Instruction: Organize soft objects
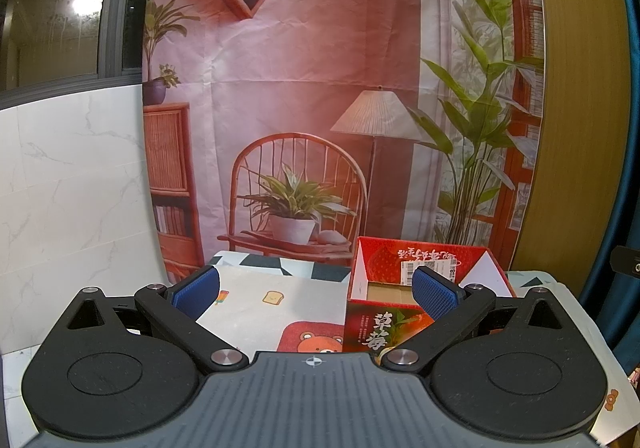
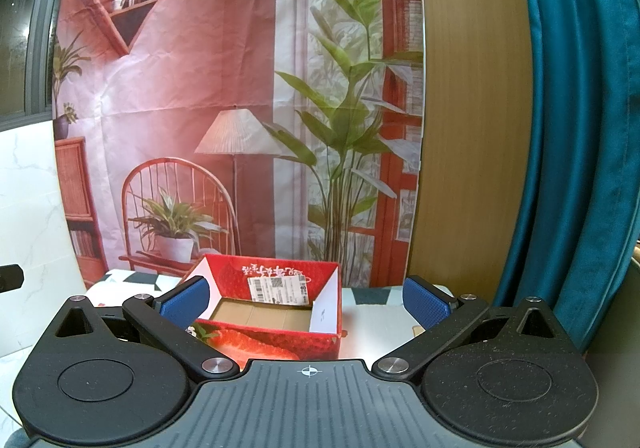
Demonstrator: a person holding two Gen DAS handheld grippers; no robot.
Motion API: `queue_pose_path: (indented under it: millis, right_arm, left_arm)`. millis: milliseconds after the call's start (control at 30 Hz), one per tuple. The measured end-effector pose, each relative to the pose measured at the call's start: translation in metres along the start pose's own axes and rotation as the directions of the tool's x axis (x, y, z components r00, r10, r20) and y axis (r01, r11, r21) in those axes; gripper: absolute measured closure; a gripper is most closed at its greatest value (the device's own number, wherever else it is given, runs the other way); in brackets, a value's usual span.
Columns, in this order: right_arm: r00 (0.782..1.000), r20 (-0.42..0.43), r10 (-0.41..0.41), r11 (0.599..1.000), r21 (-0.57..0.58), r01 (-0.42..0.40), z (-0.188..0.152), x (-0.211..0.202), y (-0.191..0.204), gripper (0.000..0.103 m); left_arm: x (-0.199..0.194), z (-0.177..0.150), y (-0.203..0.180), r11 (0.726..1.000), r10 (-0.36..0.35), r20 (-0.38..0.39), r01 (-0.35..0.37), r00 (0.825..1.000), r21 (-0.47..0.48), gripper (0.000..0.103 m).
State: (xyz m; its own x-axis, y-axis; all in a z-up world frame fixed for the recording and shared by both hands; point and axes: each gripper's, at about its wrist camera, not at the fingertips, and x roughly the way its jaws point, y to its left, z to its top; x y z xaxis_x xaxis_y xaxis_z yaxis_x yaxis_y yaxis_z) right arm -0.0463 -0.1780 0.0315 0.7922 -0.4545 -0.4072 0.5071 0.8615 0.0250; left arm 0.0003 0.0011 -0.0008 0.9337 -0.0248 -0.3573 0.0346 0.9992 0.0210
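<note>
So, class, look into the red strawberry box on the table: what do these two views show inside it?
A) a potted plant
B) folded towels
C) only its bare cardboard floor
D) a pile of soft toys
C: the red strawberry box stands open, and only its brown cardboard floor shows in both views.

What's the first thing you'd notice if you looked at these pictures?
The red strawberry box stands open on the table, showing only bare cardboard inside, right in front of the right gripper. Behind it hangs a big pink backdrop printed with a chair, lamp and plants. The left gripper is open over a cloth with a bear and toast on it.
</note>
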Motion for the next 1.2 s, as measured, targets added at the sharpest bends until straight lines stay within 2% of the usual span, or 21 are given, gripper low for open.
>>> queue_pose_path:
  millis: [1200]
  right_arm:
    - [1.000, 0.001, 0.015, 1.000, 0.007, -0.015, -0.0028, -0.0001, 0.0007, 0.000]
  left_arm:
    - [0.0034, -0.0037, 0.0016, 1.000, 0.009, -0.012, -0.009, 1.000, -0.006, 0.000]
